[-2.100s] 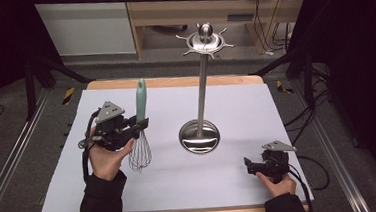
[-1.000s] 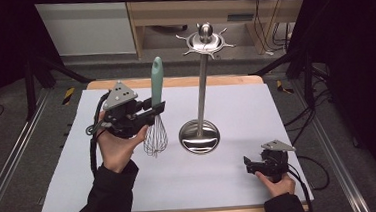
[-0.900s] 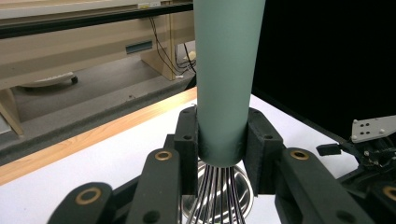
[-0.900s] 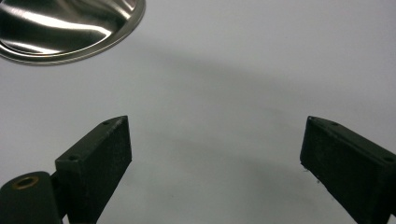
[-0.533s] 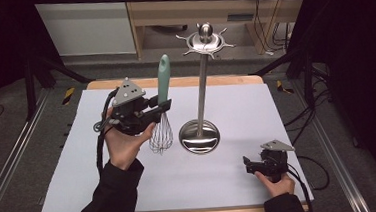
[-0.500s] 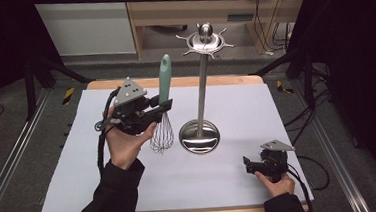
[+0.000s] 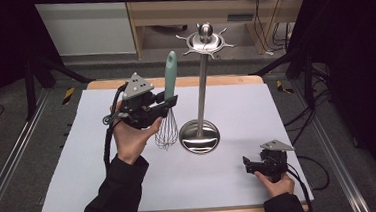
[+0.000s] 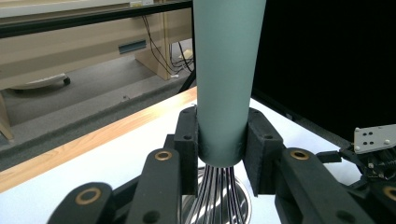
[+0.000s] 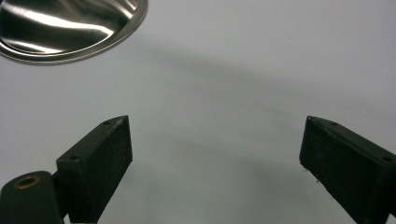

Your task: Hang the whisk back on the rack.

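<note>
1. The left gripper (image 7: pixel 168 103) pinches the whisk (image 7: pixel 168 107) at the base of its teal handle, holding it upright above the table (image 7: pixel 79 158), just beside the steel stand (image 7: pixel 199 85).
2. The right gripper (image 9: pixel 215 163) rests on the table's near right corner, its 2 jaws spread, nothing between them.

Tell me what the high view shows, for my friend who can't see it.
The left gripper holds a green-handled whisk upright beside a metal stand on a white table. The right gripper rests near the table's front right corner, jaws open.
</note>
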### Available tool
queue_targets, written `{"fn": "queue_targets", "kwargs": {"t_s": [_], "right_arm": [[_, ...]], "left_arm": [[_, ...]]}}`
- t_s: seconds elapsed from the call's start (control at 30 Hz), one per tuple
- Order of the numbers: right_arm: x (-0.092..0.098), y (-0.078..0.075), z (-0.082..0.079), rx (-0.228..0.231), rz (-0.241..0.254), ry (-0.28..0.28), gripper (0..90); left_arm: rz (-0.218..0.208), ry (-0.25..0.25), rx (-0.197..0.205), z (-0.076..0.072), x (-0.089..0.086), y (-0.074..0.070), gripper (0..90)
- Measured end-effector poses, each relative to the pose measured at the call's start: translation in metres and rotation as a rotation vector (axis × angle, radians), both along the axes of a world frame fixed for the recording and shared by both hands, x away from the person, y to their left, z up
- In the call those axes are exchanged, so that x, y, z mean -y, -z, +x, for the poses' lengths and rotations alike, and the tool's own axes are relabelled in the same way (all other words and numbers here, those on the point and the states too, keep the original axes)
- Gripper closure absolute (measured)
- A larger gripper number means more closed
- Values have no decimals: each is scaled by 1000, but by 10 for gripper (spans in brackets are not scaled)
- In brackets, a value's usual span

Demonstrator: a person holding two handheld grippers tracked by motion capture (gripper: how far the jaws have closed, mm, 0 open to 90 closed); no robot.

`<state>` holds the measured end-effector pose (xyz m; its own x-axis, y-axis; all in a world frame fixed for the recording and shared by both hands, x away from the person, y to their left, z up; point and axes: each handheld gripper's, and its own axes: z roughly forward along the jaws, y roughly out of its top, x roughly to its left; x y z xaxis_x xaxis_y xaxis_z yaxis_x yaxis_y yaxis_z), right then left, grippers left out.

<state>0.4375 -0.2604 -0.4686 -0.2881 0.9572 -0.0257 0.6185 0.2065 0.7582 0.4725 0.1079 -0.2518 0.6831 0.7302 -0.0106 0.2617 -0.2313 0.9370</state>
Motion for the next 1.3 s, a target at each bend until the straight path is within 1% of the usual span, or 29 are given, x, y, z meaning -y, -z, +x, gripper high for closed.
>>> {"fn": "queue_targets", "kwargs": {"t_s": [0.07, 0.17, 0.4, 0.57, 0.63, 0.93, 1.03, 1.07, 1.2, 1.3], "right_arm": [[0, 0, 0, -2, 4, 1, 97], [-1, 0, 0, -4, 2, 2, 97], [0, 0, 0, -4, 6, 1, 97], [0, 0, 0, -2, 4, -1, 97], [0, 0, 0, -2, 4, 0, 97], [0, 0, 0, -4, 6, -2, 97], [0, 0, 0, -6, 7, 0, 97], [-1, 0, 0, -11, 14, 5, 97], [0, 0, 0, -7, 7, -3, 97], [-1, 0, 0, -12, 14, 4, 97]], "left_arm": [[4, 1, 1, 2, 1, 0, 688], [-6, 2, 1, 3, 2, 0, 688], [-3, 13, 0, 4, 5, -4, 688], [13, 14, -3, 6, 9, -5, 688], [11, 12, -7, 6, 10, -5, 688], [32, 10, -10, 11, 13, -5, 687], [33, 18, -7, 13, 14, -5, 687], [32, 16, -6, 13, 15, -5, 687], [29, 15, -6, 15, 16, -5, 687], [34, 15, -8, 15, 17, -6, 687]]}}
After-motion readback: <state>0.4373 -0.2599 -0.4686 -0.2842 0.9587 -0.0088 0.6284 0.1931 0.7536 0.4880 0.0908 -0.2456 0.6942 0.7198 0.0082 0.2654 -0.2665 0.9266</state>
